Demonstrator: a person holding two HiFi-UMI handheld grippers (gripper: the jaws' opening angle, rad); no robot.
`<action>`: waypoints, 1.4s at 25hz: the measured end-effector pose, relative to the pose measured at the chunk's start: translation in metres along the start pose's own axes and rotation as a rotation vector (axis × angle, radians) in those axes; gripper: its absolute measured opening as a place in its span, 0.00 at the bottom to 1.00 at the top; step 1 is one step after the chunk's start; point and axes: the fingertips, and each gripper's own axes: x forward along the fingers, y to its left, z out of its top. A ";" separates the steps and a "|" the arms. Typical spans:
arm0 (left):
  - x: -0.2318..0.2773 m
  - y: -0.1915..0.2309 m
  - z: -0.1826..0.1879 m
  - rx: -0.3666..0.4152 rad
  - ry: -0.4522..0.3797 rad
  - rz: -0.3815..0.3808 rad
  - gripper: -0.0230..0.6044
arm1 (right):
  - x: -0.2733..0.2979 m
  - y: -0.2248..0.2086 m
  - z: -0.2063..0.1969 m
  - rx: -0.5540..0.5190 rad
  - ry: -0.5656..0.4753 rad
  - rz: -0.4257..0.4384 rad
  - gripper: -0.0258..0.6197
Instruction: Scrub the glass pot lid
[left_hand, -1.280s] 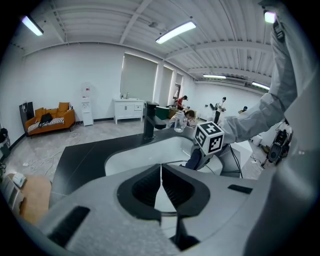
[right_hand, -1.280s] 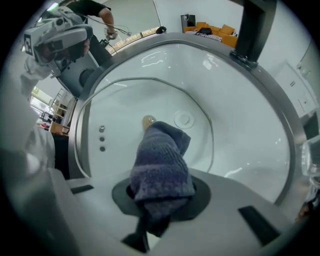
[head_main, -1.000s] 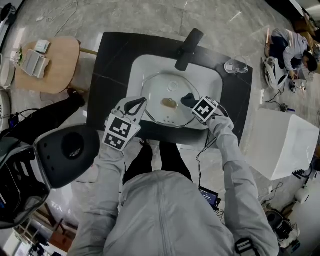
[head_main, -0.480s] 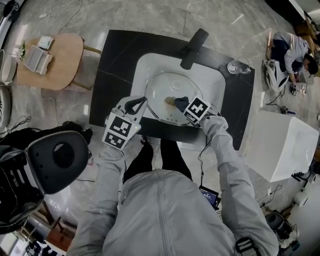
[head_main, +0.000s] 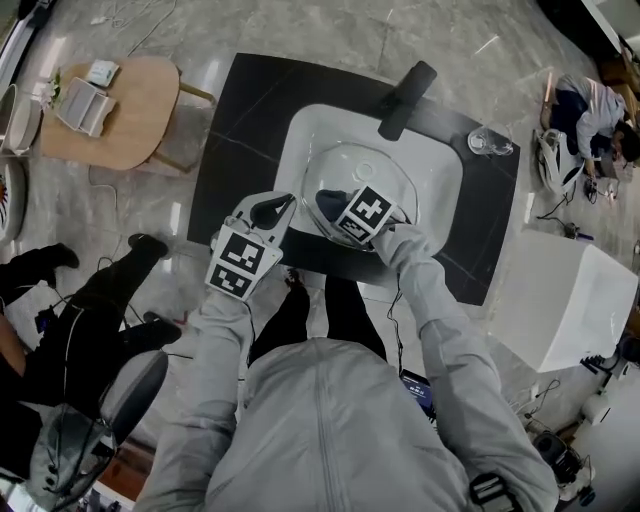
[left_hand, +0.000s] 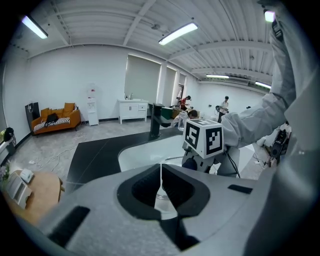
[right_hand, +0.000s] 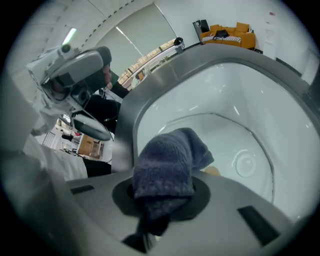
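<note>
A clear glass pot lid (head_main: 372, 180) lies in the white sink (head_main: 440, 180), its round knob (right_hand: 245, 164) near the middle. My left gripper (head_main: 270, 212) sits at the lid's near-left edge, and the left gripper view shows it (left_hand: 160, 172) shut on the thin glass rim (left_hand: 161, 195). My right gripper (head_main: 335, 206) is shut on a dark blue cloth (right_hand: 167, 167), held over the lid's near-left part. A small brown spot (right_hand: 214, 171) peeks out beside the cloth. The right gripper's marker cube (left_hand: 203, 137) stands just beyond the left jaws.
A black faucet (head_main: 405, 100) rises at the sink's far side on the black counter (head_main: 230, 150). A glass cup (head_main: 487, 142) stands at the counter's far right. A wooden table (head_main: 120, 110), a white box (head_main: 560, 300) and people on the floor (head_main: 590, 110) surround the counter.
My right gripper has slid left across the lid with the cloth, now covering most of the brown spot. The left gripper keeps its hold on the rim.
</note>
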 end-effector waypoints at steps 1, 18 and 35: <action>-0.002 0.001 -0.001 -0.003 0.000 0.003 0.08 | 0.001 0.003 0.007 -0.004 -0.012 0.012 0.13; -0.010 -0.008 -0.001 -0.007 -0.005 0.000 0.08 | -0.012 0.023 -0.010 0.030 -0.012 0.195 0.13; 0.015 -0.025 0.015 0.040 -0.003 -0.065 0.08 | -0.046 -0.040 -0.115 0.037 0.262 -0.014 0.13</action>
